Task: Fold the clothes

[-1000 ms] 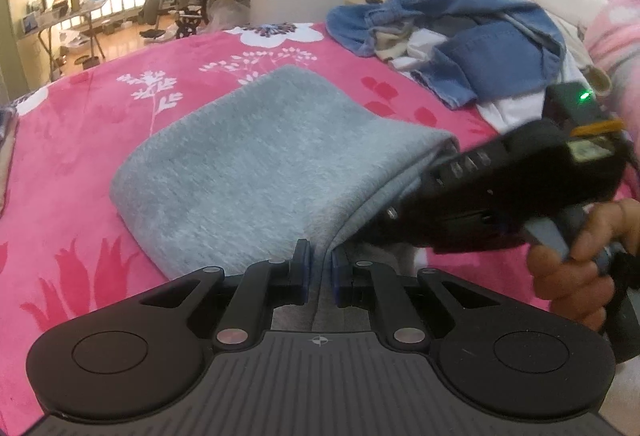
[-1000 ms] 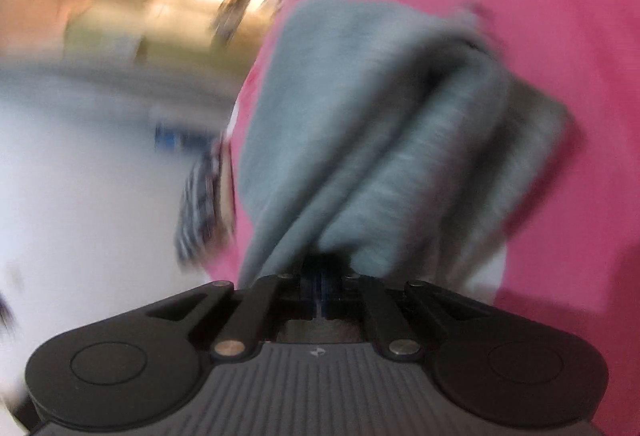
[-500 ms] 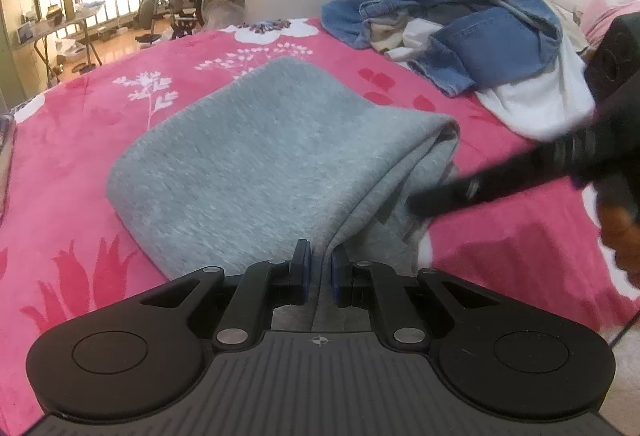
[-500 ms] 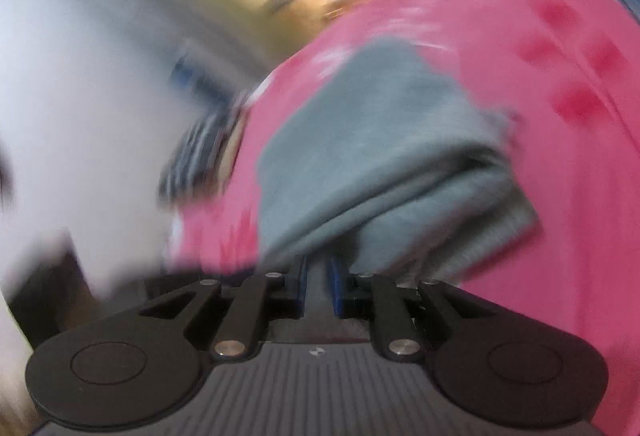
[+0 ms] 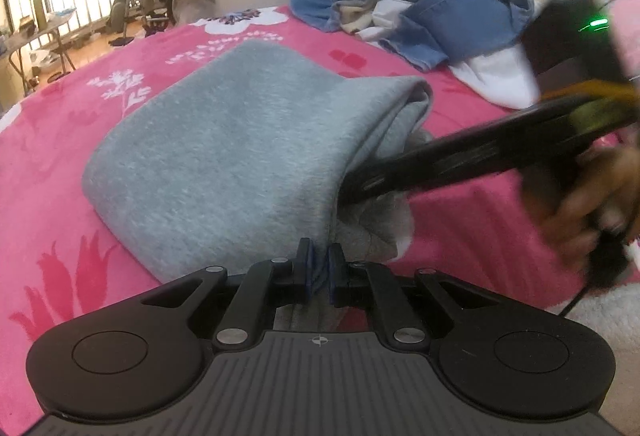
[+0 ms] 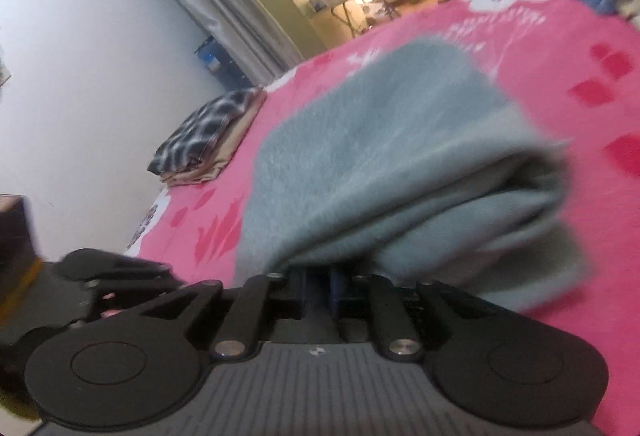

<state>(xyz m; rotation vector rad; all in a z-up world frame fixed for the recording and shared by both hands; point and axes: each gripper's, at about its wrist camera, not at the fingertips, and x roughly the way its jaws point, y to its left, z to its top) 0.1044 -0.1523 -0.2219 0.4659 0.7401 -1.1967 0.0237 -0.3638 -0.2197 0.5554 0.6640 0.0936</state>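
Grey sweater (image 5: 224, 156) lies folded over on the pink bedspread (image 5: 60, 124). Left gripper (image 5: 319, 270) pinches its near edge; right gripper's (image 6: 319, 282) jaws are opening beneath a fold. Denim pile (image 5: 432, 8) looks unfolded.

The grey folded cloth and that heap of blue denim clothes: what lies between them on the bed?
Only bare pink flowered blanket lies between the grey cloth and the denim heap, seen in the left wrist view.
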